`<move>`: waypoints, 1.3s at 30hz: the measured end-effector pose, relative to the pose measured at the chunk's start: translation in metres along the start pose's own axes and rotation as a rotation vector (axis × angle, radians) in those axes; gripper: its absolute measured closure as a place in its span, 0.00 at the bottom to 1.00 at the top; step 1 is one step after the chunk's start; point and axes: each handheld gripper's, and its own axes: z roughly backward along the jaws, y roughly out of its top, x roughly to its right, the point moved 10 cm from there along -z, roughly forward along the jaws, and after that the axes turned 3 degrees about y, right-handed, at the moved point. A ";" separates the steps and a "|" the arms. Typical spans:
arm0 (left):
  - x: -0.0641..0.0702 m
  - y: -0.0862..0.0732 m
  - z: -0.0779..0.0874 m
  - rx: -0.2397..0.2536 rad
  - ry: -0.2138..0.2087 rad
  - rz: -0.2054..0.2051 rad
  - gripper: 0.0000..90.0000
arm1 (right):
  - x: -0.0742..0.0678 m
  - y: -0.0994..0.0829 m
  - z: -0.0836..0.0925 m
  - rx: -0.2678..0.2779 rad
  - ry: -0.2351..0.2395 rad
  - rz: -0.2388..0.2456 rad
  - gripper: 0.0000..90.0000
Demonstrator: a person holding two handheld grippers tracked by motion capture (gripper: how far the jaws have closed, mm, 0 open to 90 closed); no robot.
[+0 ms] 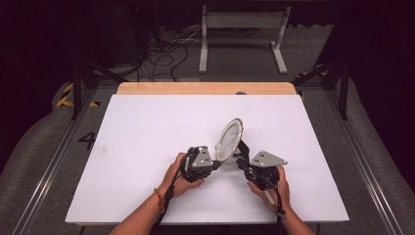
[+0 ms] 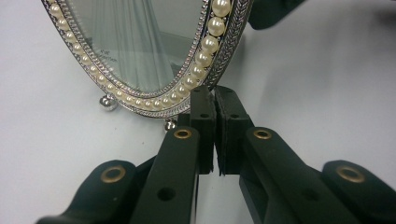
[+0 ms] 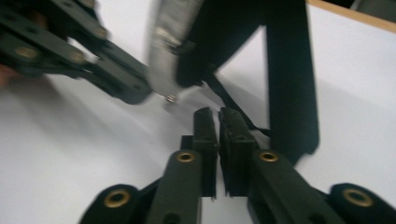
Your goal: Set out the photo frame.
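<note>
Hand-held gripper on the left [image 2: 215, 100] pinches the pearl-rimmed oval frame [image 2: 140, 51] at its lower rim; right hand-held gripper [image 3: 218, 122], jaws together on nothing, sits behind it near the easel leg [image 3: 289, 79] (black). Steady the frame upright on the worktop [image 1: 147, 147] before letting go.

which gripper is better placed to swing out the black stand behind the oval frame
Right. The right gripper sits behind the pearl-rimmed frame, its shut jaws pointing at the black back stand and its thin strap. The left gripper is at the frame's front lower rim, jaws shut, seemingly steadying it.
</note>
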 end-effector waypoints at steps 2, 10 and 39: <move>0.001 0.001 -0.001 0.000 0.003 0.003 0.97 | -0.010 0.004 0.003 0.018 0.014 0.005 0.83; -0.003 0.003 0.005 0.007 0.011 -0.004 0.99 | -0.021 0.011 0.001 0.042 0.032 0.006 0.78; -0.024 -0.070 0.108 -0.016 0.187 0.086 0.50 | -0.009 0.032 -0.040 0.099 -0.115 -0.208 0.63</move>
